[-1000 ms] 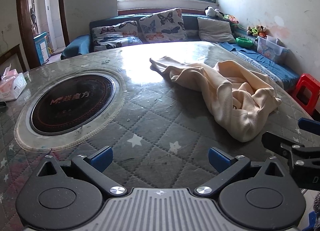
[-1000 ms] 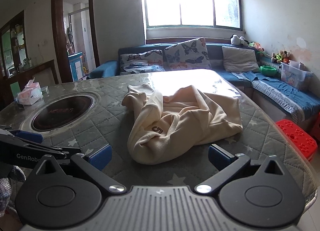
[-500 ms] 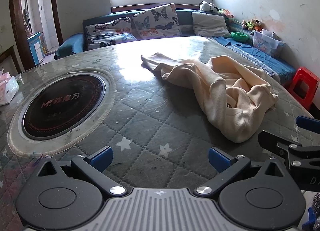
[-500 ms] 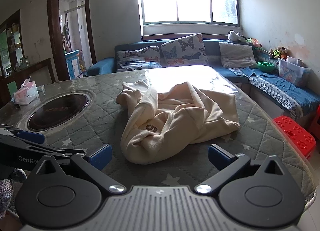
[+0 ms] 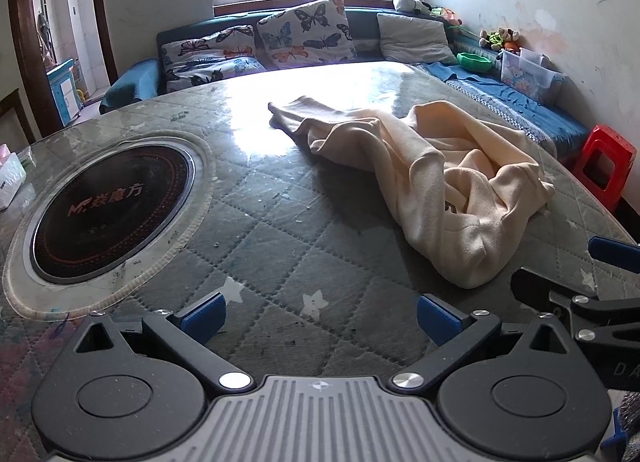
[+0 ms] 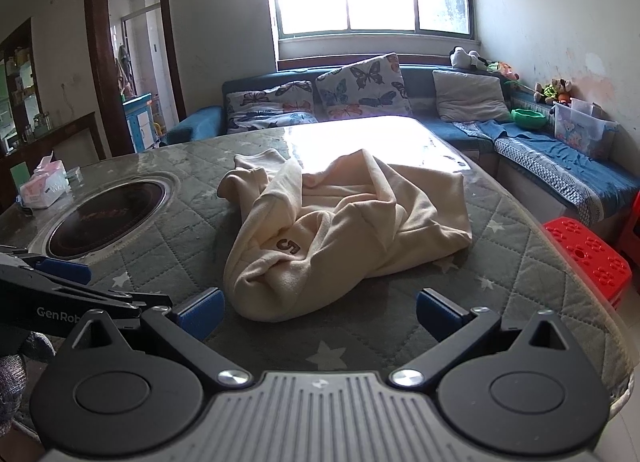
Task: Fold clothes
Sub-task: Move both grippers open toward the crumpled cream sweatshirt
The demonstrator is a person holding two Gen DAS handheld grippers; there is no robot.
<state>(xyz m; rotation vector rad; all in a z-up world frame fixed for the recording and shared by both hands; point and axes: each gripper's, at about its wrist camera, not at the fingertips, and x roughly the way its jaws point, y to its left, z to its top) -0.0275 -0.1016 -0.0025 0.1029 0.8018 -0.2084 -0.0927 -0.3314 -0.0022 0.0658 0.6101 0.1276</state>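
Note:
A cream sweatshirt (image 5: 448, 181) lies crumpled on the quilted round table (image 5: 280, 229), right of centre in the left wrist view. In the right wrist view the sweatshirt (image 6: 344, 229) lies straight ahead, a dark "5" print showing on a fold. My left gripper (image 5: 320, 318) is open and empty, above the table's near edge, short of the cloth. My right gripper (image 6: 320, 312) is open and empty, its jaws just short of the sweatshirt's near fold. Each gripper shows in the other's view: the right one (image 5: 592, 282) and the left one (image 6: 60, 282).
A round black hotplate (image 5: 108, 205) is set into the table on the left. A tissue pack (image 6: 44, 187) sits at the table's far left edge. A red stool (image 6: 588, 254) stands right of the table. A blue sofa with cushions (image 6: 360, 89) runs behind.
Both grippers have moved forward toward the sweatshirt, which now looks closer in both views. The cloth itself has not moved. Both jaws stay open.

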